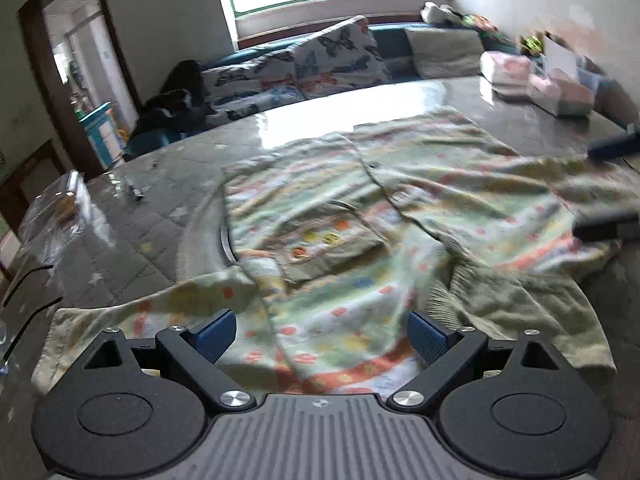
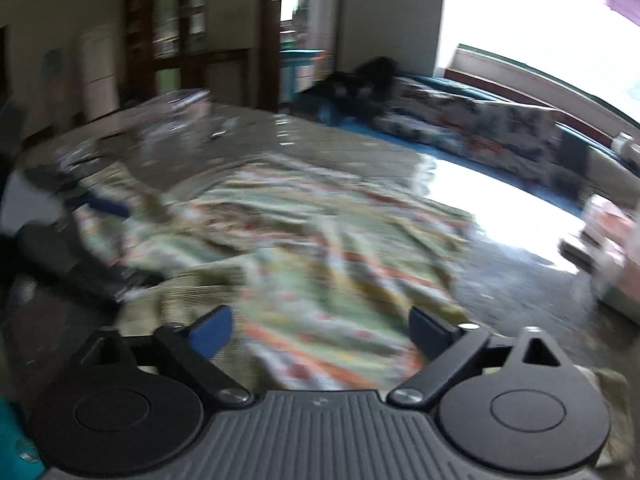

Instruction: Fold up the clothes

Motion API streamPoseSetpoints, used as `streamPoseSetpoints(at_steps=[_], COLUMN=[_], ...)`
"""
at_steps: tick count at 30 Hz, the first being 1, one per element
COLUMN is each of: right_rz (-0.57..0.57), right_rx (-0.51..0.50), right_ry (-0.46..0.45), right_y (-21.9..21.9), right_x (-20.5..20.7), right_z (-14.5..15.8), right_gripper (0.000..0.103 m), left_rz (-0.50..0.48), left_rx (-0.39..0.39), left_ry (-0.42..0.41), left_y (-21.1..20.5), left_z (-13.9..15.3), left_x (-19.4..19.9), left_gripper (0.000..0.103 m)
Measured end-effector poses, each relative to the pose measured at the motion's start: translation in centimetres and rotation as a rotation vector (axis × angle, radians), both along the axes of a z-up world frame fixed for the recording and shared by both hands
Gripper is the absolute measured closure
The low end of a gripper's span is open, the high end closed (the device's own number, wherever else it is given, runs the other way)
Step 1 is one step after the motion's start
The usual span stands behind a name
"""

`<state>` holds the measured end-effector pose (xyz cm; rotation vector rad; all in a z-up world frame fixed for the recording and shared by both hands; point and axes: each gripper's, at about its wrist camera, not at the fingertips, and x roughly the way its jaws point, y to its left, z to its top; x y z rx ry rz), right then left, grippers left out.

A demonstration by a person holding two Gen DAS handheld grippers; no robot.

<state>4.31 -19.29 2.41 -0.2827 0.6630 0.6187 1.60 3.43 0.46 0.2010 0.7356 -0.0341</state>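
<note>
A pale green garment [image 1: 360, 216] with coloured dots and orange stripes lies spread and creased on the table [image 1: 152, 240]; a folded panel with a pocket sits on its middle. My left gripper [image 1: 322, 336] hangs open just above the near hem, nothing between its blue pads. The right gripper's dark fingers [image 1: 604, 228] show at the right edge, over the garment's right side. In the blurred right wrist view the garment [image 2: 320, 248] fills the middle, and my right gripper [image 2: 320, 334] stands open over it, holding nothing. The left gripper's dark fingers [image 2: 60, 252] show at that view's left.
A crumpled clear plastic bag [image 1: 60, 216] lies at the table's left edge, with a small dark object [image 1: 138, 194] near it. Folded pink and white items [image 1: 520, 76] are stacked at the far right. A sofa with butterfly cushions [image 1: 320, 60] runs behind the table.
</note>
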Motion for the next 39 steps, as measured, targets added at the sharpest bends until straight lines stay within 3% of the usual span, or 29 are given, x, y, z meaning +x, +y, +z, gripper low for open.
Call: streamPoseSetpoints(at_steps=[5, 7, 10, 14, 19, 24, 28, 31, 36, 39], right_rz=[0.144, 0.176, 0.207, 0.240, 0.239, 0.170, 0.104, 0.078, 0.062, 0.062], right_rx=[-0.013, -0.019, -0.028, -0.051, -0.068, 0.017, 0.101, 0.138, 0.166, 0.165], right_ry=[0.049, 0.072, 0.105, 0.094, 0.096, 0.104, 0.147, 0.172, 0.192, 0.196], right_y=[3.4, 4.1, 5.0, 5.3, 5.5, 3.4, 1.2, 0.2, -0.3, -0.3], right_x=[-1.4, -1.8, -2.0, -3.1, -3.4, -2.6, -1.5, -0.9, -0.5, -0.5], right_z=[-1.0, -1.7, -2.6, -2.8, -3.4, -1.7, -0.6, -0.5, -0.6, -0.7], right_gripper=[0.040, 0.056, 0.065, 0.069, 0.097, 0.098, 0.098, 0.098, 0.098, 0.098], left_rz=[0.058, 0.053, 0.016, -0.052, -0.136, -0.257, -0.355, -0.411, -0.483, -0.505], left_rx=[-0.061, -0.077, -0.104, -0.129, -0.178, -0.195, -0.178, -0.123, -0.024, 0.010], left_ry=[-0.035, -0.043, -0.040, -0.038, -0.034, -0.024, -0.002, 0.011, 0.019, -0.003], left_y=[2.0, 2.3, 2.2, 1.5, 0.3, -1.5, -3.3, -4.3, -5.6, -5.7], left_z=[1.7, 2.1, 2.4, 2.7, 3.4, 3.4, 2.6, 1.5, 0.0, 0.0], left_x=[-0.5, -0.8, -1.6, -2.6, -3.4, -4.0, -4.1, -4.1, -4.2, -4.6], left_gripper=[0.010, 0.010, 0.013, 0.019, 0.026, 0.038, 0.041, 0.049, 0.073, 0.079])
